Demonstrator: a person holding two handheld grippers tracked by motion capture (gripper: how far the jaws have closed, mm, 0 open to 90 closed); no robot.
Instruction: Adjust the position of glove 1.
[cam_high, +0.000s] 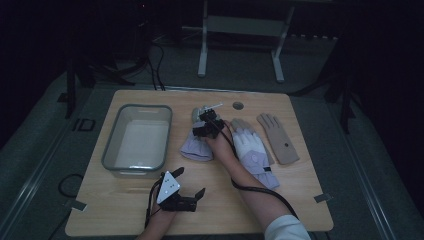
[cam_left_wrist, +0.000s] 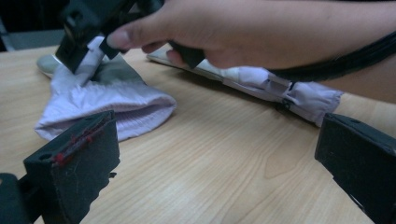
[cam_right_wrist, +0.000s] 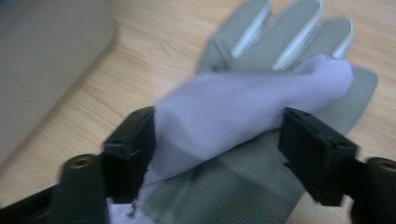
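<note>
Now | near: our left gripper (cam_high: 189, 183) rests idle, jaws wide, nothing in them | mid: our right gripper (cam_right_wrist: 217, 140) straddles a raised lilac fold of the glove (cam_right_wrist: 261, 93), jaws part-open, pads not yet pinching | far: tub (cam_high: 137, 140) beside the glove | tip: we close squarely on the fold, catching both layers, before lifting

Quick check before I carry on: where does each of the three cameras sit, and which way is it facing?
High view: above the near table edge, looking forward and down; both forearms, left claw, right claw, bin.
Left gripper view: rides the left claw, low across the table; its jaws stand apart.
Right gripper view: rides the right claw, looking down on the lilac-grey glove, its fold between the jaws.
Shared: that glove.
</note>
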